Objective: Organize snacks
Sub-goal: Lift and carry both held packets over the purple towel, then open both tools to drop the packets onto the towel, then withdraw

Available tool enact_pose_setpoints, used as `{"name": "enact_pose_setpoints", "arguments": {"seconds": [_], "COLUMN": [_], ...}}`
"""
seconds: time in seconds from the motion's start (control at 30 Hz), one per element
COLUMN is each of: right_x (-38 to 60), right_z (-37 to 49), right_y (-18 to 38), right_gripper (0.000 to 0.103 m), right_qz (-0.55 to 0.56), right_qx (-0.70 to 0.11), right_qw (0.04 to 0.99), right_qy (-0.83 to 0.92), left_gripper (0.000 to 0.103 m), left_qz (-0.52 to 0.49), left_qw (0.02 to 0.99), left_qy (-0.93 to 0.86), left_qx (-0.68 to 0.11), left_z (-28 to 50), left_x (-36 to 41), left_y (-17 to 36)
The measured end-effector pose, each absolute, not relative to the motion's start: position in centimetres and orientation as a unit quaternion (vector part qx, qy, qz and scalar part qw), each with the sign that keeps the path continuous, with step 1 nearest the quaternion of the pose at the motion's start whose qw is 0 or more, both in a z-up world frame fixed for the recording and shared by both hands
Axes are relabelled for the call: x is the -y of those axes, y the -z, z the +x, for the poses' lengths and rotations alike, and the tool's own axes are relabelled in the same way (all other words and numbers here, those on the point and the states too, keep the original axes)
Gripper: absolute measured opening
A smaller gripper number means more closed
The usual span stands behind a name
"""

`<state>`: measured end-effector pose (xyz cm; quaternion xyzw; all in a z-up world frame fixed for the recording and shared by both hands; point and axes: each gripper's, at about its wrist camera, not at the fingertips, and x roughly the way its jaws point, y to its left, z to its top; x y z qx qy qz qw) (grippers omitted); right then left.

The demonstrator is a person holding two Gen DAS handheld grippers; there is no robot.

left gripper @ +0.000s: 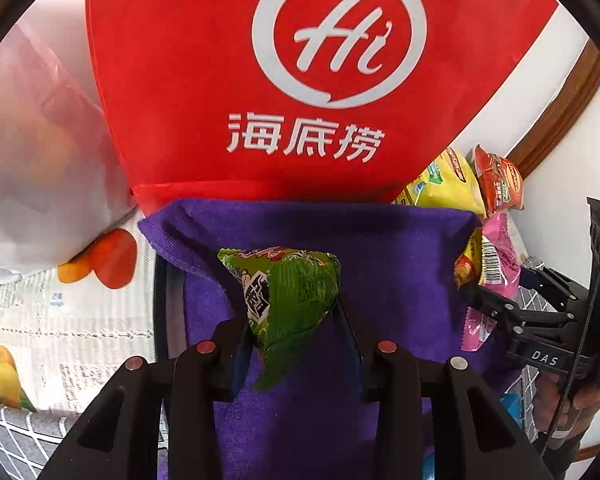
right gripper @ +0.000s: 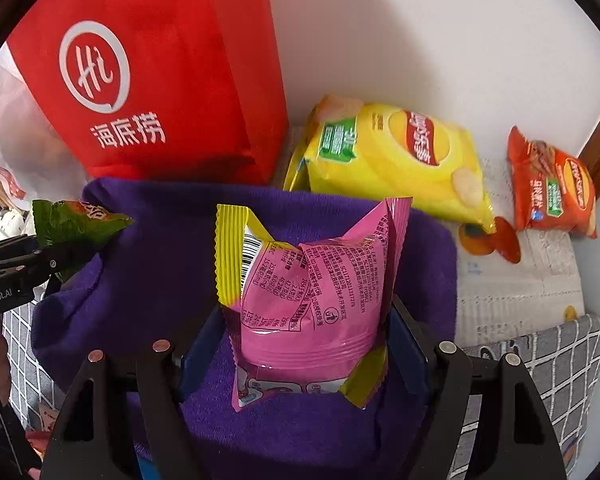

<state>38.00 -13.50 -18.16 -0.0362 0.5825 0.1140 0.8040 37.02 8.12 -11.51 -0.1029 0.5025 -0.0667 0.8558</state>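
The left gripper (left gripper: 295,344) sits nearest its camera, clamped on a small green packet (left gripper: 287,292) that stands up from its jaws, long axis pointing away from the wrist. Directly beyond and below it lies the purple cloth (left gripper: 400,260), apparently draped over a container — that is the relation the coming move seems to turn on: the packet hangs over the cloth, so a release would drop it there. The right gripper (right gripper: 308,344) is closed on a pink packet (right gripper: 316,280), held upright, likewise over the cloth's middle. Each gripper is about equally near the cloth. Beyond stand a red bag (right gripper: 147,80), and to the right a yellow chip bag (right gripper: 400,152) and an orange packet (right gripper: 552,188) on the worktop (right gripper: 520,280). What lies under the cloth is hidden, and its near edge is cut off.
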Motion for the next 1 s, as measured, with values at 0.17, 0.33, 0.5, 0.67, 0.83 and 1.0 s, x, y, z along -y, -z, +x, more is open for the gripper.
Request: {"name": "enact_pose_setpoints", "arguments": {"seconds": [0.17,0.33,0.5,0.67,0.83,1.0], "right_x": [13.5,13.3,13.5,13.8,13.9,14.3], "right_z": [38.2,38.4,38.8,38.9,38.6,38.0], "right_y": [18.9,19.3,19.2,19.1,17.9,15.9], "right_gripper": [0.078,0.080,0.081,0.085,0.092,0.092], "right_qz": [-0.043,-0.050,-0.042,-0.029,-0.031,-0.016], "right_qx": [-0.588,-0.591,-0.596,-0.600,-0.581,-0.562], "right_qw": [0.801,0.799,0.797,0.793,0.808,0.823], "right_qy": [-0.101,-0.099,-0.092,-0.101,-0.091,-0.083], "left_gripper": [0.036,0.036,0.036,0.037,0.039,0.064], "left_qz": [-0.096,-0.087,-0.091,-0.102,-0.108,-0.112], "left_qw": [0.851,0.842,0.839,0.837,0.839,0.852], "left_qy": [0.068,0.070,0.066,0.071,0.079,0.082], "left_qx": [-0.512,-0.528,-0.532,-0.533,-0.527,-0.505], "left_z": [37.2,37.5,37.6,37.5,37.1,36.5], "left_x": [-7.3,-6.5,-6.6,-6.9,-7.3,-7.4], "left_y": [12.2,13.0,13.3,13.2,12.3,10.5]}}
